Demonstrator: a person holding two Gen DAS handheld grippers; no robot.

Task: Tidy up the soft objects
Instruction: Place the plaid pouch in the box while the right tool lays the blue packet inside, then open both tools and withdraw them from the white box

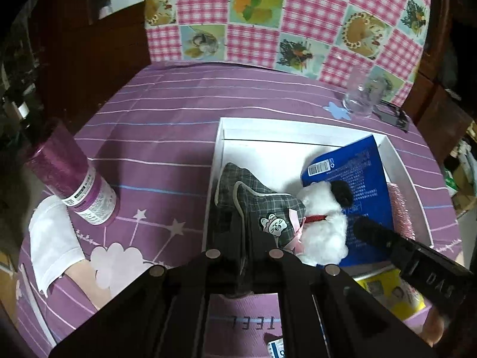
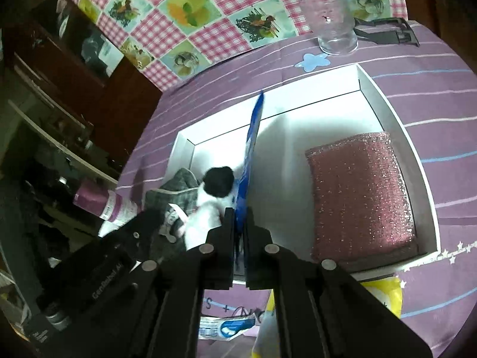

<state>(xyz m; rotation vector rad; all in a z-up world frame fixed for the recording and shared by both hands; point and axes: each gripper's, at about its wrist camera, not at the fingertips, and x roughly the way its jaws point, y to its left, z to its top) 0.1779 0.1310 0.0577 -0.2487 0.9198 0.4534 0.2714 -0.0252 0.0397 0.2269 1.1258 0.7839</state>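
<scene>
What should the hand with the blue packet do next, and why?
Probably lower the blue packet flat into the white box and let go. The right gripper is shut on its edge, holding it upright inside the box, between the fluffy toy and the pink sponge. The floor beneath it looks bare.

Two wrist fisheyes, both tipped steeply down over one white box.

The left wrist camera looks along its own fingers from the box's [image 1: 219, 149] near-left corner, close in, facing the checked cloth [image 1: 268, 15] at the back; the right gripper [image 1: 362, 228] pokes in from its right edge. The right wrist camera sits just as close at the near edge of the box [image 2: 396, 125], angled the same way, with the left gripper [image 2: 149, 217] at its left. Both share the box, the glass [image 1: 362, 98] and the purple tablecloth [image 1: 167, 113].
</scene>
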